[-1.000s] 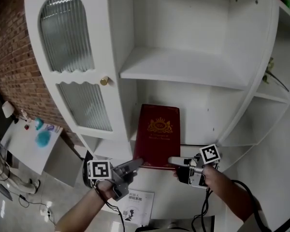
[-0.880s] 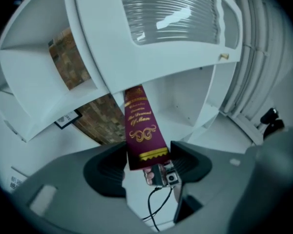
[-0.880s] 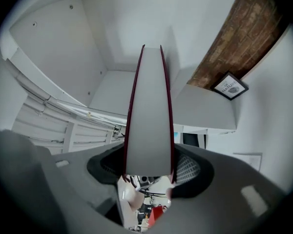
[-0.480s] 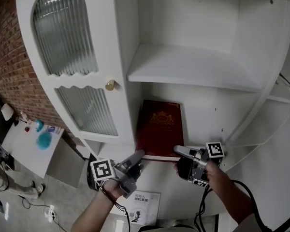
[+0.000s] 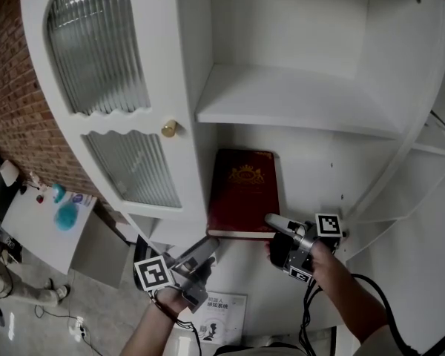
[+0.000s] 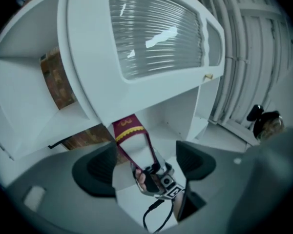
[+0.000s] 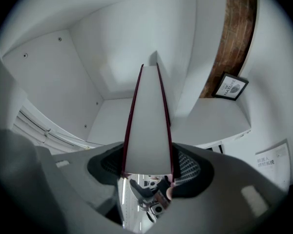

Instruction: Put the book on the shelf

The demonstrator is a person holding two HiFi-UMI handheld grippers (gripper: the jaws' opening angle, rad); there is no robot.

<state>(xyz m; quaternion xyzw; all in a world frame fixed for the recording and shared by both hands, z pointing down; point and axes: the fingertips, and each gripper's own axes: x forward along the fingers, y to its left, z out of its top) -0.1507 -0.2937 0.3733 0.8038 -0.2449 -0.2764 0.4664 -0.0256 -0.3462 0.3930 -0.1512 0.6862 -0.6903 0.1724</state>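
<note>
- Head view: we see the red book [image 5: 244, 191], gold-crested cover facing us, in the lower compartment of the white shelf unit [image 5: 400, 124]. It sits at that compartment's left side, under the upper board [image 5: 297, 99].
- The right gripper [image 5: 271, 230] pinches the book's near edge by its right corner.
- The left gripper [image 5: 209, 245] hangs just off the book's near left corner. Its jaws are spread, have just been opening, and hold nothing.
- A brass knob [image 5: 168, 129] sits on the ribbed-glass door [image 5: 96, 58], left of the book.
- Left gripper view: the 2 dark pads [image 6: 95, 167] stand wide apart and press on nothing. Beyond the gap we see the book's red-and-gold end, with the right gripper clamped on it.
- Right gripper view: the 2 jaws press on the book's covers, 1 on each side. The pale page edge runs between them toward the compartment's back corner.
- A framed picture [image 7: 229, 87] stands at the right, beside a brick wall [image 7: 239, 28].
</note>
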